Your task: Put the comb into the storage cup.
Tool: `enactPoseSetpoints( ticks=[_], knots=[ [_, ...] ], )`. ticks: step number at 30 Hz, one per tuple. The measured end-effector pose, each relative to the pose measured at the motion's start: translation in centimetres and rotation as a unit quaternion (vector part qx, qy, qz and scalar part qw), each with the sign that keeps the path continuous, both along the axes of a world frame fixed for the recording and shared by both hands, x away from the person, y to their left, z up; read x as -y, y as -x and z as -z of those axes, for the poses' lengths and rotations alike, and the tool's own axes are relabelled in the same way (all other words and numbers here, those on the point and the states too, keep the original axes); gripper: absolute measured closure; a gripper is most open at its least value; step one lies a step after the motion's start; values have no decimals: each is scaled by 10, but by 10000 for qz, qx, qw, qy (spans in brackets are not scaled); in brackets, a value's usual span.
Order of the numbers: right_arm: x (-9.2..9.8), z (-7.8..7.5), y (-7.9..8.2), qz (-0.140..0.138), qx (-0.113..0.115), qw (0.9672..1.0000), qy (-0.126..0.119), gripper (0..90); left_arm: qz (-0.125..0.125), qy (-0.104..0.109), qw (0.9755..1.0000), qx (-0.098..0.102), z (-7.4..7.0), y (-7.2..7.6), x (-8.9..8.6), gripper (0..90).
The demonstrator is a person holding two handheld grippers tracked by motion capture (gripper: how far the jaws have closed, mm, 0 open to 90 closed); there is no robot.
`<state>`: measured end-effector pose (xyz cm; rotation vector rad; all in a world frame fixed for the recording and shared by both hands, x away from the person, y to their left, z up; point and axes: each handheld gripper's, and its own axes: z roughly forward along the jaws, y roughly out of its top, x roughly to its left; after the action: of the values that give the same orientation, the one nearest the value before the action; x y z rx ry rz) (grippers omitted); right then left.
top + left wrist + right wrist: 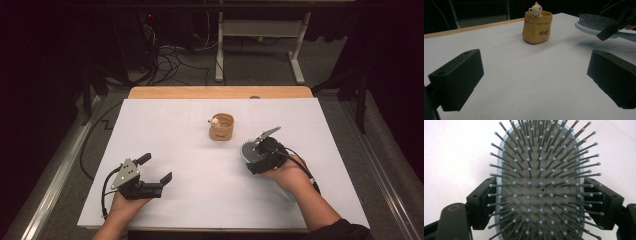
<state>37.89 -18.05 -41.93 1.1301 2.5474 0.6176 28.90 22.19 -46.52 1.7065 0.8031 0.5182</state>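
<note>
A pale blue hairbrush (248, 150) with grey bristles is held just above the white table, bristles up. My right gripper (260, 159) is shut on the hairbrush head (540, 182), one black jaw pressed on each side of its rim. The brush (594, 23) points toward a tan pouch-shaped pot (221, 126) with a small bear figure on its rim, standing at the table's middle back. The pot (537, 27) also stands ahead of my left gripper (156, 170), which rests open and empty at the front left, its jaws wide apart.
A white sheet (165, 130) covers the table, whose wooden edge (220, 92) shows at the back. Beyond it are a desk frame (260, 45) and cables on a dark floor. A cable trails from each gripper.
</note>
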Motion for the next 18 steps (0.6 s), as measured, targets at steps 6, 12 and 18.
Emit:
enactPoseSetpoints(
  ticks=[6, 12, 18],
  knots=[
    [5, -3, 6, 49, 289, 9995, -155, 206, -1, -7, 10000, -4, 0, 0, 0, 11],
    [11, -8, 11, 161, 710, 9960, -509, 206, 25, -9, 10000, -15, 0, 0, 0, 15],
    [15, -10, 16, 210, 1091, 9912, -719, 205, 15, 1, 10000, -34, 0, 0, 0, 17]
  ],
)
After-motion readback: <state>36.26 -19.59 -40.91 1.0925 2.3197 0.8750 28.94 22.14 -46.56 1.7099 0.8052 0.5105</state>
